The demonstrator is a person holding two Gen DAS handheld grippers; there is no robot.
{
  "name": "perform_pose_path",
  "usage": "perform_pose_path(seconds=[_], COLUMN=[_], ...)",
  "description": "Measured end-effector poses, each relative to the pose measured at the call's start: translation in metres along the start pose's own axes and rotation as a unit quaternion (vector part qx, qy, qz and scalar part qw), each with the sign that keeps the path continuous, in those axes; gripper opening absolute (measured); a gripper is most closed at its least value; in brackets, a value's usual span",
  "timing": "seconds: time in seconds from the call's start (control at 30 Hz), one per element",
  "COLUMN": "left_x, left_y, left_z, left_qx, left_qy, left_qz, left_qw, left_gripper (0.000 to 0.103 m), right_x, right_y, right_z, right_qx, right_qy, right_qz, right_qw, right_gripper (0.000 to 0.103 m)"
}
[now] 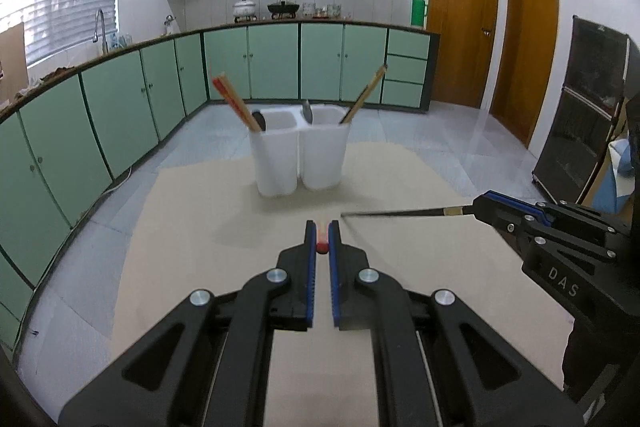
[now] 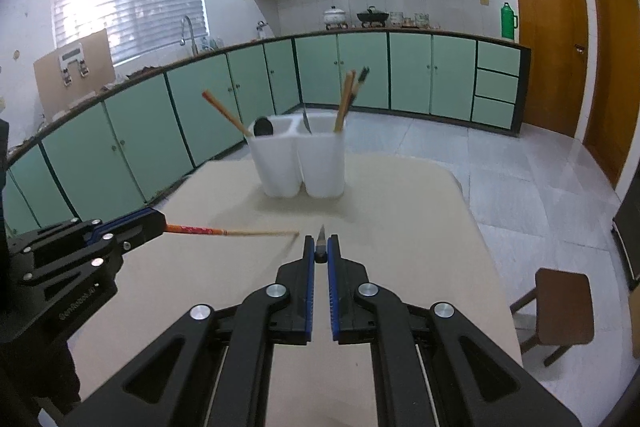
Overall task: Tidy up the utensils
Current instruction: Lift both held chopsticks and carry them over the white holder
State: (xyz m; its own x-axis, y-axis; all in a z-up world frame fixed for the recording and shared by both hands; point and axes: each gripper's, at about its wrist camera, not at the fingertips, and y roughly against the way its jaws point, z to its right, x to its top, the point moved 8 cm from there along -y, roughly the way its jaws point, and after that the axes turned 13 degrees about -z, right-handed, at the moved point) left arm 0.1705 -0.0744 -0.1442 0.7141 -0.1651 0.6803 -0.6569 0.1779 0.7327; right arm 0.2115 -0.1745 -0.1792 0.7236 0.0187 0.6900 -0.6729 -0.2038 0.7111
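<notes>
A white two-compartment utensil holder (image 1: 298, 155) (image 2: 302, 163) stands on the beige table. Its left compartment holds red-topped chopsticks (image 1: 236, 102) and a dark spoon (image 1: 259, 121); its right holds a metal spoon (image 1: 307, 111) and brown chopsticks (image 1: 365, 94). My left gripper (image 1: 322, 233) is shut on a red-ended chopstick (image 1: 322, 238), seen end-on; in the right wrist view that chopstick (image 2: 232, 231) points right above the table. My right gripper (image 2: 321, 247) is shut on a dark chopstick (image 2: 321, 241); in the left wrist view the dark chopstick (image 1: 400, 213) points left.
The table (image 1: 200, 227) stands in a kitchen with green cabinets (image 1: 120, 107) around. A wooden stool (image 2: 560, 307) stands on the floor to the table's right. A dark cabinet (image 1: 580, 107) stands at the far right.
</notes>
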Motion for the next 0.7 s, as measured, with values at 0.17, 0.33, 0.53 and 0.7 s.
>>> perform_pose_path(seconds=[0.17,0.33,0.53,0.7], left_x=[0.025,0.042,0.062,0.078], left_y=[0.007,0.013,0.021,0.029], left_z=[-0.001,-0.002,-0.006,-0.015], left_qx=[-0.005,-0.014,-0.019,-0.025], left_qy=[-0.001,-0.004,-0.014,-0.014], left_qz=[0.017,0.028,0.04,0.05], left_qw=[0.9998,0.9995,0.9989,0.9983], left_gripper=[0.005,0.005,0.005,0.005], right_x=[0.024,0.048,0.075,0.099], right_y=[0.009,0.018,0.024,0.028], right_z=[-0.005,-0.01,-0.017,-0.021], right_qx=[0.01,0.025,0.034,0.038], right_qy=[0.007,0.017,0.037,0.054], right_qz=[0.013,0.021,0.021,0.024], right_qw=[1.0,0.999,0.998,0.998], right_gripper=[0.006,0.006,0.006,0.006])
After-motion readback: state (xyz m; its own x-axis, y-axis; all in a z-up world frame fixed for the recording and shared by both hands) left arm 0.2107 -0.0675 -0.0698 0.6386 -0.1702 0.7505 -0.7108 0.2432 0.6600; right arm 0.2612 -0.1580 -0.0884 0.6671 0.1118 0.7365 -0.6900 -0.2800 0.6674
